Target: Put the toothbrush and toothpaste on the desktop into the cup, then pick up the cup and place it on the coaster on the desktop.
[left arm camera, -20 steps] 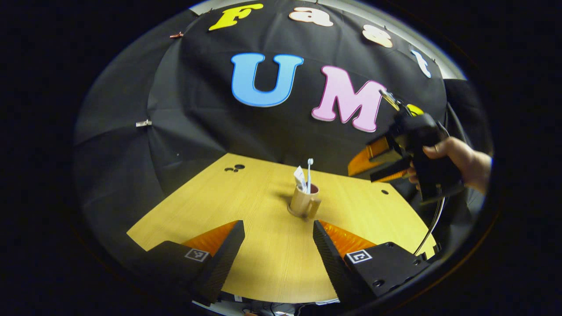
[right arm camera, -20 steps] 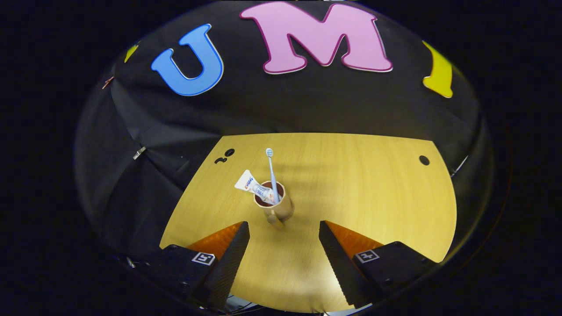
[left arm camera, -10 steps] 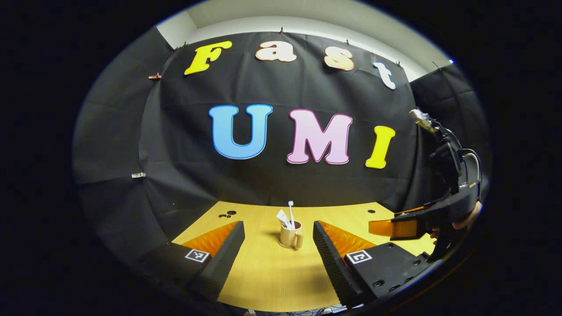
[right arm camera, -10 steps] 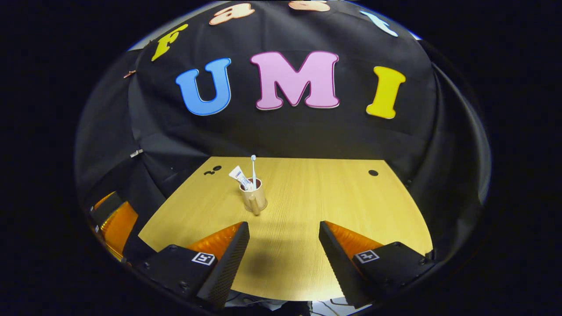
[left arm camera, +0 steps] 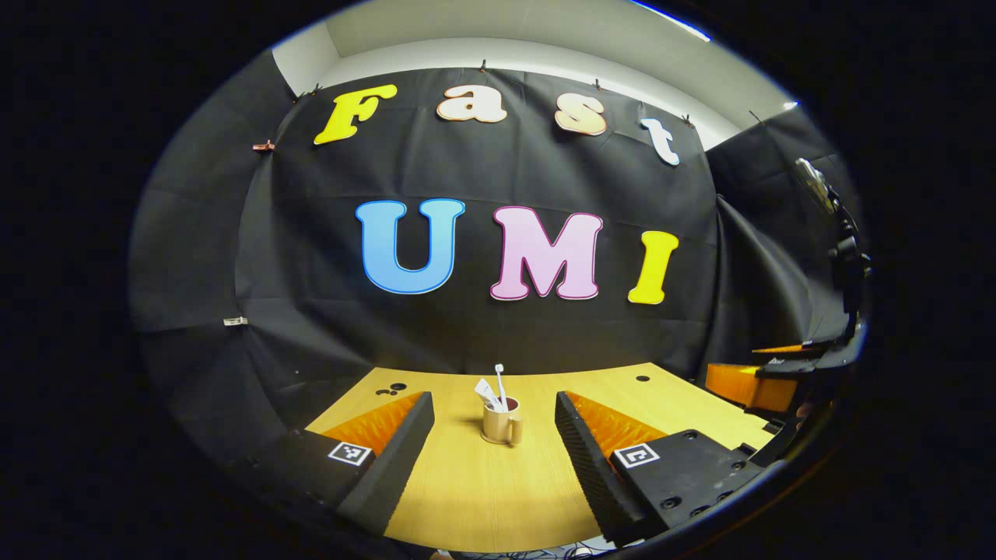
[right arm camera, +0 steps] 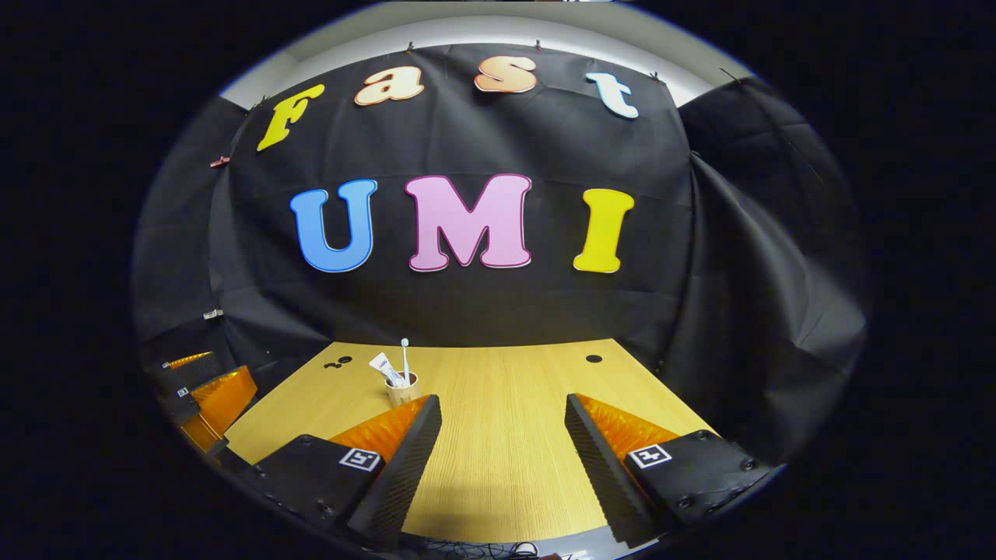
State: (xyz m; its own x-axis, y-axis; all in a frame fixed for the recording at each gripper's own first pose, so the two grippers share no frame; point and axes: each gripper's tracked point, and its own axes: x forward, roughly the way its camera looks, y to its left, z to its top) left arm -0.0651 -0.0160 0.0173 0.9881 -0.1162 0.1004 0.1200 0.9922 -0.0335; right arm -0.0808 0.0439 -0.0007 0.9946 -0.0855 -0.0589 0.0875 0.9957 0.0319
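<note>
The cup (left arm camera: 499, 427) stands upright on the wooden desk (left arm camera: 498, 498), at the lower centre of the left gripper view, with the toothbrush (left arm camera: 500, 385) and toothpaste (left arm camera: 487, 393) sticking out of it. The left gripper (left arm camera: 493, 451) has its fingers spread wide, holding nothing, apart from the cup. In the right gripper view the cup sits lower left of centre, and the right gripper (right arm camera: 502, 459) is likewise spread and empty.
</note>
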